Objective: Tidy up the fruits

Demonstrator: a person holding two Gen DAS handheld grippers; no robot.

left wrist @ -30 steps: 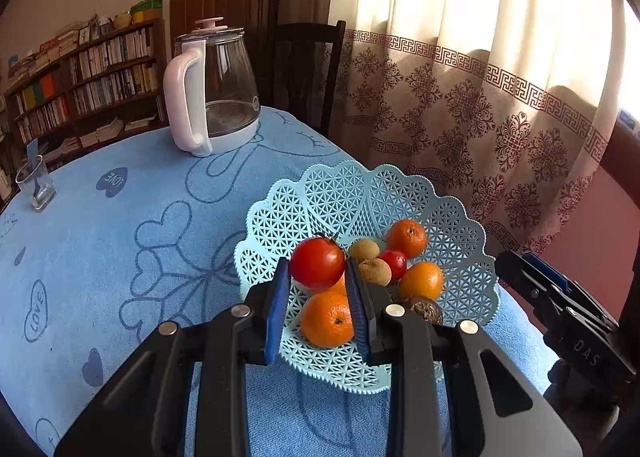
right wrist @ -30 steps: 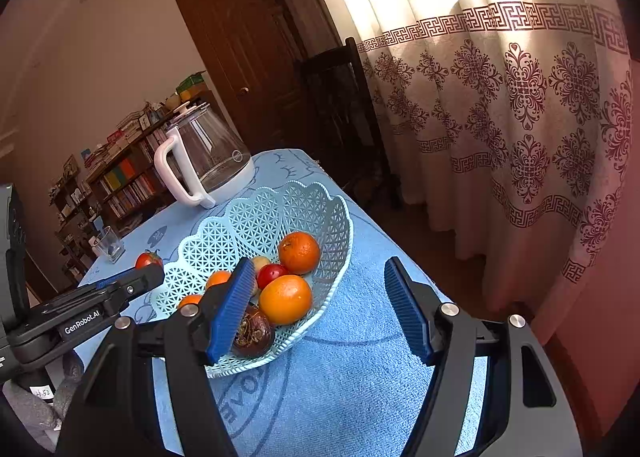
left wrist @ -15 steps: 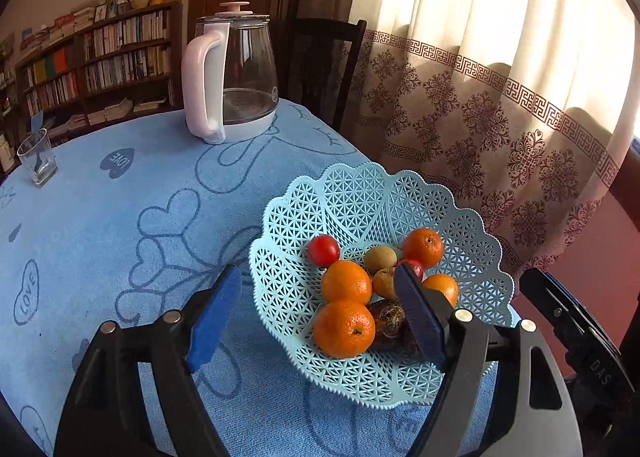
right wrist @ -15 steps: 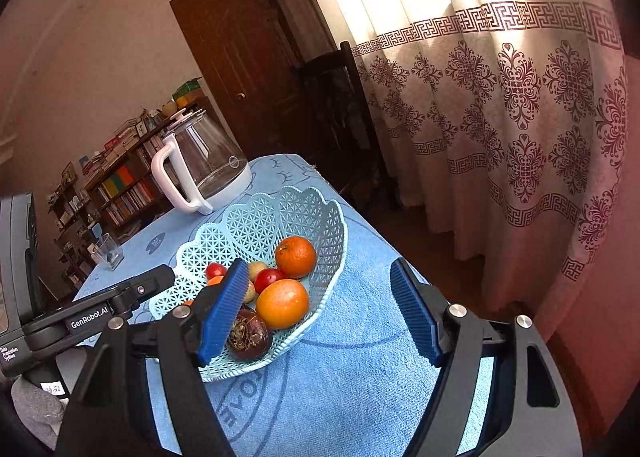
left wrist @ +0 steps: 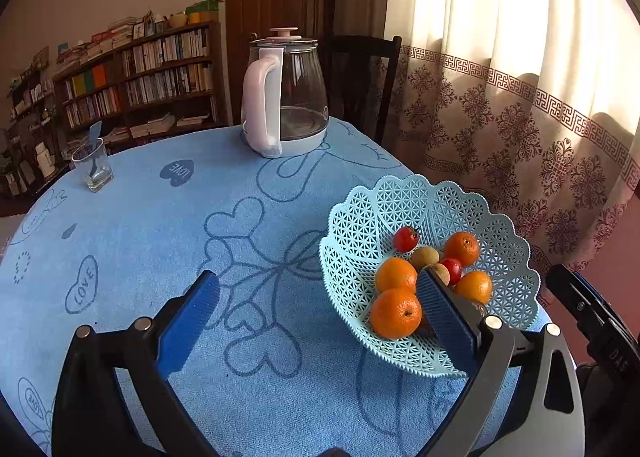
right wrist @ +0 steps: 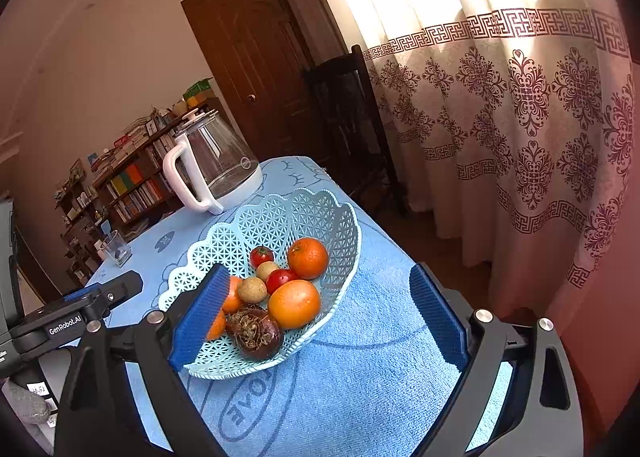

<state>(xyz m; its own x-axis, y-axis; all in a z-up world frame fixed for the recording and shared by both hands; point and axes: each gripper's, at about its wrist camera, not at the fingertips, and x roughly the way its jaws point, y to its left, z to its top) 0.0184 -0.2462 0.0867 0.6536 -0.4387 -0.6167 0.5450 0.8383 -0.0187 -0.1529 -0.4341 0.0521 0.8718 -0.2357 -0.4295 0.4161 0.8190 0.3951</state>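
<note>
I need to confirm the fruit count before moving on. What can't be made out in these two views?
- Dark purple wrinkled fruit: in the left wrist view, hidden behind the left gripper's blue-padded finger.
- Nearest oranges: in the right wrist view, partly covered by the right gripper's finger.
- Far side of the blue-clothed round table: cut off in both views.

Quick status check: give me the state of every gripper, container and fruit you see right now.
left gripper: open, holding nothing
right gripper: open, holding nothing
basket: upright on table, holding fruit
small tomato: in basket, ungrasped
oranges: in basket
dark fruit: in basket
kettle: upright, lid on
glass: upright
</note>
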